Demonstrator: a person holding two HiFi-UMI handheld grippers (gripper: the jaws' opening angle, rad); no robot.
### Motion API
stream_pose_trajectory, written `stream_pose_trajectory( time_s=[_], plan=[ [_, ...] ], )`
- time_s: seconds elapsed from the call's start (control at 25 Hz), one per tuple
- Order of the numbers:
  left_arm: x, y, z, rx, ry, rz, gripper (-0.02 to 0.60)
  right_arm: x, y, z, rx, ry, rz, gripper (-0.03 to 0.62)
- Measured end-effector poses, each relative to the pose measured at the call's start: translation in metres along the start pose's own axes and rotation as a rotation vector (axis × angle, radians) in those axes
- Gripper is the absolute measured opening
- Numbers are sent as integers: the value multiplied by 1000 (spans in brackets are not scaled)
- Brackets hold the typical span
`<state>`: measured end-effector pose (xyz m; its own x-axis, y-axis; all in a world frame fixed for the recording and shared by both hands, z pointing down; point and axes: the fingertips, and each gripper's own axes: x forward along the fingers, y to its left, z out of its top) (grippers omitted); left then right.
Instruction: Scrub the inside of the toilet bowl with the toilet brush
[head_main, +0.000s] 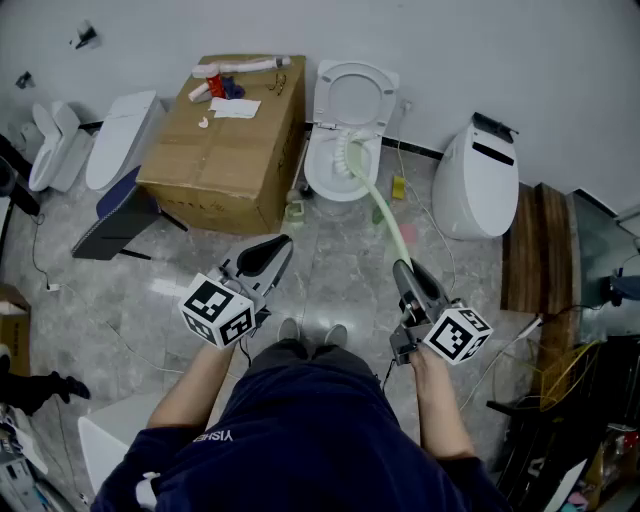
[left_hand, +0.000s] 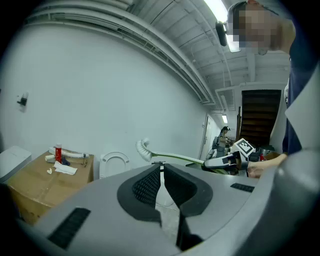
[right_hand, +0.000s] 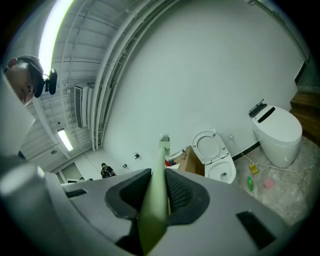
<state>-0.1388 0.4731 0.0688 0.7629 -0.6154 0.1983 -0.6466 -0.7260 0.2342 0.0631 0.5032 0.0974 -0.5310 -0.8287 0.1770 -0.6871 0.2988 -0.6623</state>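
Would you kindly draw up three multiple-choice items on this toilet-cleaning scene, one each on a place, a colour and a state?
1. In the head view, where does the brown cardboard box stand relative to the white toilet with its lid up?
A) to its right
B) to its left
C) on top of it

2. What colour is the long handle of the toilet brush?
A) pale green
B) red
C) black

3. How is the left gripper?
A) shut on the brush
B) wide open
C) shut with nothing held

Answers:
1 B: the box fills the picture to the left of the bowl.
2 A: the handle shows pale green where the jaws of the right gripper clamp it.
3 C: its jaws meet at the tips, with only floor behind them.
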Motion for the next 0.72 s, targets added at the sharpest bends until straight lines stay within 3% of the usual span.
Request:
stream_pose_trajectory(
  time_s=[0.72],
  plan=[
    [6, -6, -3, 8, 8, 6, 46, 2, -3, -1, -119, 32, -32, 92]
  ],
)
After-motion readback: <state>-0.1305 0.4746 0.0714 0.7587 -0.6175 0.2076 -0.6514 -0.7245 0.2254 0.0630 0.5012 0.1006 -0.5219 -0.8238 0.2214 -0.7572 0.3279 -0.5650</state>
